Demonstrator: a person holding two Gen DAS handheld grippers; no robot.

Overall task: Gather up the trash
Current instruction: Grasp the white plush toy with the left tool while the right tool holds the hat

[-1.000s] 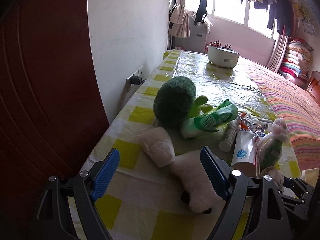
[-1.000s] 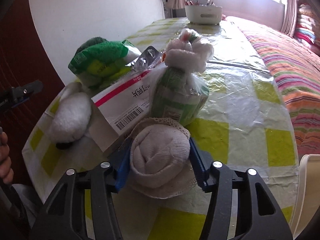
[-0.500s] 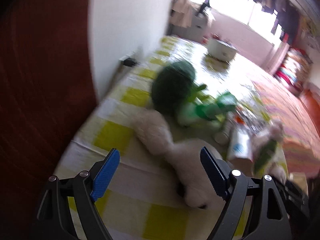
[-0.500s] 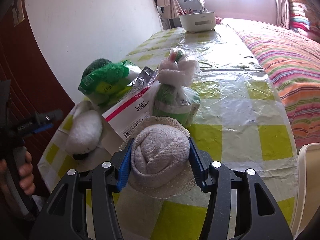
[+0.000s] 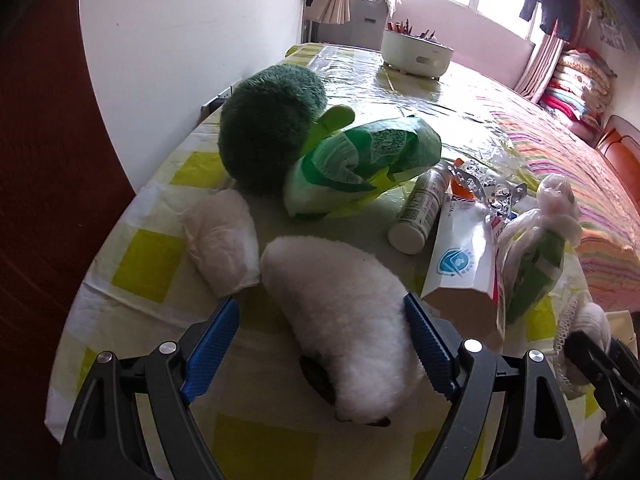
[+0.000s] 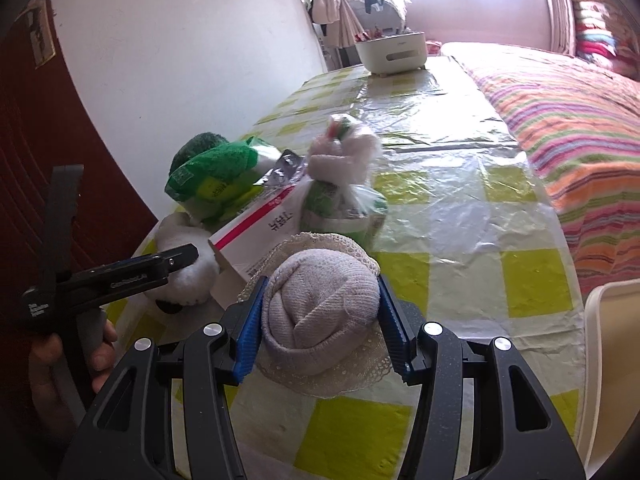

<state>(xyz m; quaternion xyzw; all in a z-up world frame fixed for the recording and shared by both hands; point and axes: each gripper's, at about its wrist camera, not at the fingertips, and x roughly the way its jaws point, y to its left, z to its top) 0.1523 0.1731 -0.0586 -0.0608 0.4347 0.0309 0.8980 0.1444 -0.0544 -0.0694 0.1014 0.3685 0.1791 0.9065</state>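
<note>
Yellow-checked cloth under clear plastic covers the worktop (image 5: 132,256), where the trash lies heaped near the front edge. Only the left wrist view shows the tissue wad (image 5: 222,246), the white bottle (image 5: 420,212) and the box's (image 5: 460,264) blue logo; only the right wrist view shows a hand (image 6: 68,364) gripping the left tool, and a pale bin rim (image 6: 612,360) cut off at the right edge. Blister packs behind the box are hard to make out. Left tongs (image 5: 320,344) stand wide apart around a white plush (image 5: 340,320), the right pad touching its fur, the left pad clear. Right tongs (image 6: 320,316) are clamped on a rolled sock (image 6: 320,304) with a lace cuff, above the worktop's edge.
</note>
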